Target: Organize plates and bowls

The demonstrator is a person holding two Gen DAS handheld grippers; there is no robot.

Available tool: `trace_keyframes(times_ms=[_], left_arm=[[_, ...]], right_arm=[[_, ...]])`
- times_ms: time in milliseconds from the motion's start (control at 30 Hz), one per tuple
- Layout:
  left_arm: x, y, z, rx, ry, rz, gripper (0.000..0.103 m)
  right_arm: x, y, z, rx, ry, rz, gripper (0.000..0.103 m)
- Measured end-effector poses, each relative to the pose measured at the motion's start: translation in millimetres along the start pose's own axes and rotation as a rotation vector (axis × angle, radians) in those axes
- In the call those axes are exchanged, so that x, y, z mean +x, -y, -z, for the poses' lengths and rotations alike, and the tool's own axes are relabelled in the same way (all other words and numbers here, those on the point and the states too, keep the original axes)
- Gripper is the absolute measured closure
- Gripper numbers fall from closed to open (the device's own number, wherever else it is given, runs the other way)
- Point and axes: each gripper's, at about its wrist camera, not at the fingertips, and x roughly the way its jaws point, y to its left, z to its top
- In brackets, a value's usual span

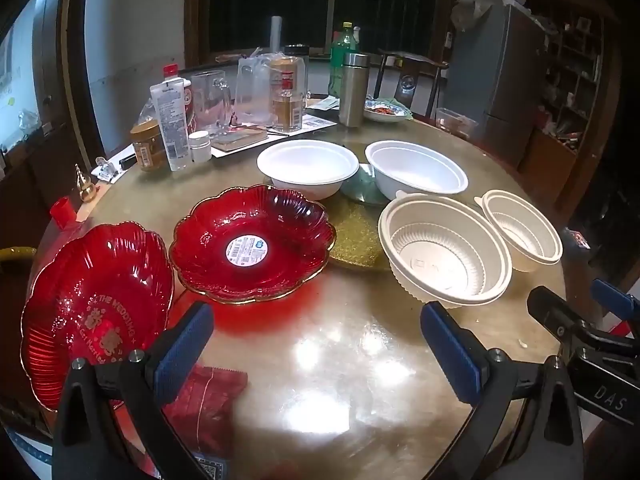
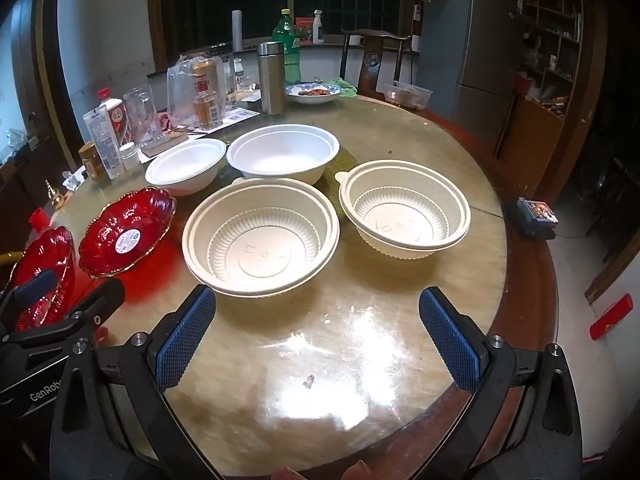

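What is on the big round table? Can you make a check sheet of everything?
Surface: round table, shiny, with small crumbs.
Job's things: two red plates, two smooth white bowls, two ribbed bowls, all empty, none stacked.
Clutter: bottles, jars, steel flask and a food dish at the far side.
Grippers: left gripper and right gripper, jaws open, holding nothing.
Cables: nothing seen.
Surroundings: chair, fridge, dark windows.

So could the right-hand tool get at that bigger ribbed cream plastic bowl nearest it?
Probably yes. The right gripper has its fingers wide open and points at the bigger ribbed cream plastic bowl, with only bare glossy round table between them.
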Motion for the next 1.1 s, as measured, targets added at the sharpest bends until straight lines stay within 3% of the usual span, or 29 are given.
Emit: trace_keyframes(times_ms=[1100], left_arm=[[4, -7, 2, -0.01, -0.011, 0.007, 0.0]], right_arm=[[2, -13, -2, -0.014, -0.003, -0.001, 0.0]])
